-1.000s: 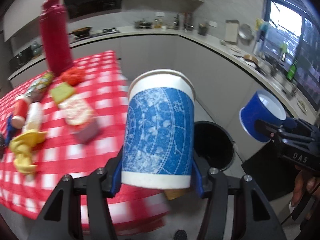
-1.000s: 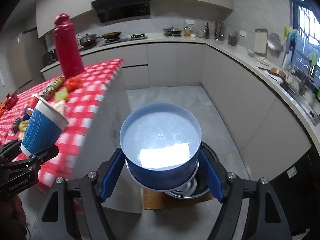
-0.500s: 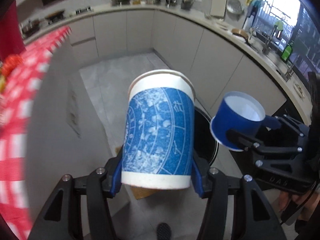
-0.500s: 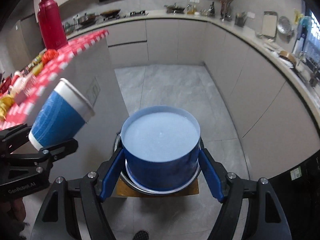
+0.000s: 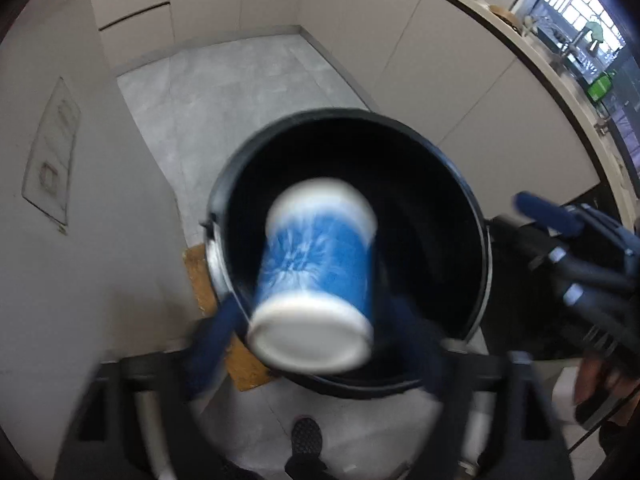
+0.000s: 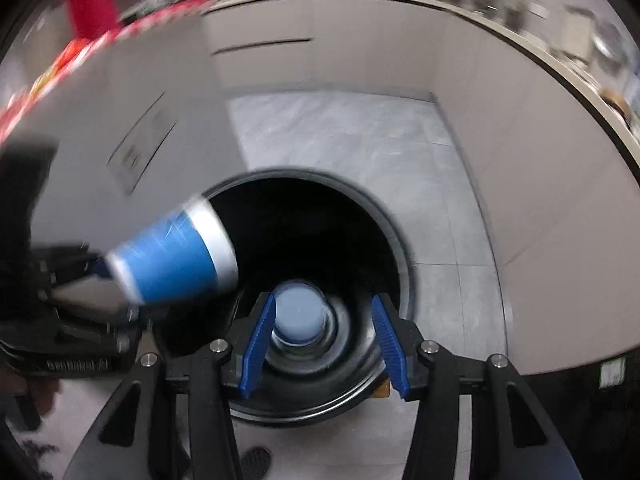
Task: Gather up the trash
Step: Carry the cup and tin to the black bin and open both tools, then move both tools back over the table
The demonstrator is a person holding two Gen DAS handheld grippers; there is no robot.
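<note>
My right gripper (image 6: 322, 342) fingers stand apart over the black trash bin (image 6: 394, 240); plain blue cup (image 6: 298, 316) lies inside. Patterned blue cup (image 5: 316, 276) tips over the bin, left gripper (image 5: 316, 344) fingers apart beside it. Drop nearly done.

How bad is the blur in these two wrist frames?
Left wrist: cup and hand-held gripper fingers smeared; bin rim softer, floor sharp. Right wrist: its own fingers crisp, background streaked, passing cup blurred, bin interior black.

Grey tiled floor (image 5: 224, 80), pale cabinets (image 5: 452, 64), curved countertop (image 5: 560, 76), daylit window (image 5: 588, 28)
</note>
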